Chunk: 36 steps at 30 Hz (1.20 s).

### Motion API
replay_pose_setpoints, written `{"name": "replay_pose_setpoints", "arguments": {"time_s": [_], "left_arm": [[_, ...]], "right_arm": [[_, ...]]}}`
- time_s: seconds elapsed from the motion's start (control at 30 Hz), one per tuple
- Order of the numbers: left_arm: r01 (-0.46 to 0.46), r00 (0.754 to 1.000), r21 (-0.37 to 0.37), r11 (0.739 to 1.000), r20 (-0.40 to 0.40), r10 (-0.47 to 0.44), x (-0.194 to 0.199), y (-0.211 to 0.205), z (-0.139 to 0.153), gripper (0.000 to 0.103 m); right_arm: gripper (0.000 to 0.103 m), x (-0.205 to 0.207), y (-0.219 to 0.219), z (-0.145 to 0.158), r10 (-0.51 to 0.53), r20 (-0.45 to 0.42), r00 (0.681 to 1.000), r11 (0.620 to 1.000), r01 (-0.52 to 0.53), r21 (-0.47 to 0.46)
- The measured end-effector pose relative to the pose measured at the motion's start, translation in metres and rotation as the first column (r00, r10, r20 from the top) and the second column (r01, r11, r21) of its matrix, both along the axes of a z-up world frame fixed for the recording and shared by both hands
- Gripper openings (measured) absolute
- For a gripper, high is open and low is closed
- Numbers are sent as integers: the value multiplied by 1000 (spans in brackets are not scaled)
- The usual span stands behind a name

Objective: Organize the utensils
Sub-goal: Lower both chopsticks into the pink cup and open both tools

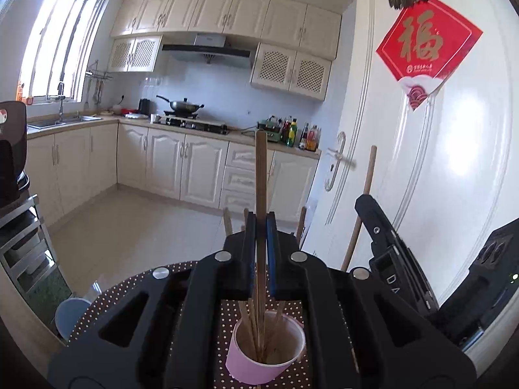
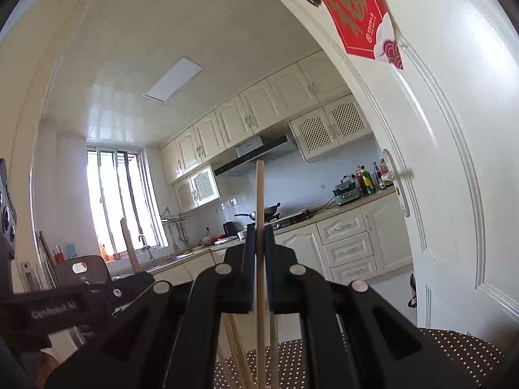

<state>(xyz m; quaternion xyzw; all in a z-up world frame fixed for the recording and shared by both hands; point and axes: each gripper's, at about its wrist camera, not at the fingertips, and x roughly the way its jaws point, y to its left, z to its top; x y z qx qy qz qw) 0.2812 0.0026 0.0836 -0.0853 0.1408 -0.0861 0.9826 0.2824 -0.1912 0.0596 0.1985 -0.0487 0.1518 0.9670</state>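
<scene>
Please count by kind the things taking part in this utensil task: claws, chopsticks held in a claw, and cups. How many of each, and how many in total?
Claws: 2, the left claw and the right claw
Chopsticks held in a claw: 2, the darker chopstick left, the pale chopstick right
Cups: 1, the pink cup, with more sticks inside, too overlapped to count
Total: 5

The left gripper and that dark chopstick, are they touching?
Touching. In the left wrist view, the left gripper has both fingers pressed against the dark chopstick, which stands upright above the pink cup.

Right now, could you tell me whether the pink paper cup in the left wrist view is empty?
No, the pink paper cup on the dotted tablecloth already holds several wooden chopsticks standing inside it.
</scene>
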Motion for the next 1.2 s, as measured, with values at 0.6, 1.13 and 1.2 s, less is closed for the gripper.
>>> {"name": "replay_pose_setpoints", "arguments": {"time_s": [0.6,1.13,1.2], "left_arm": [[17,997,-13,1000,-73,-18,20,6,-46,8],[-18,997,20,1000,-70,19,30,10,-70,9],[-15,997,36,999,-81,17,31,9,-72,10]], "right_arm": [[4,-6,11,-5,-114,86,990,993,115,-12],[7,18,10,-34,-53,-114,992,998,48,-51],[8,18,11,-35,-55,-130,990,996,46,-71]]}}
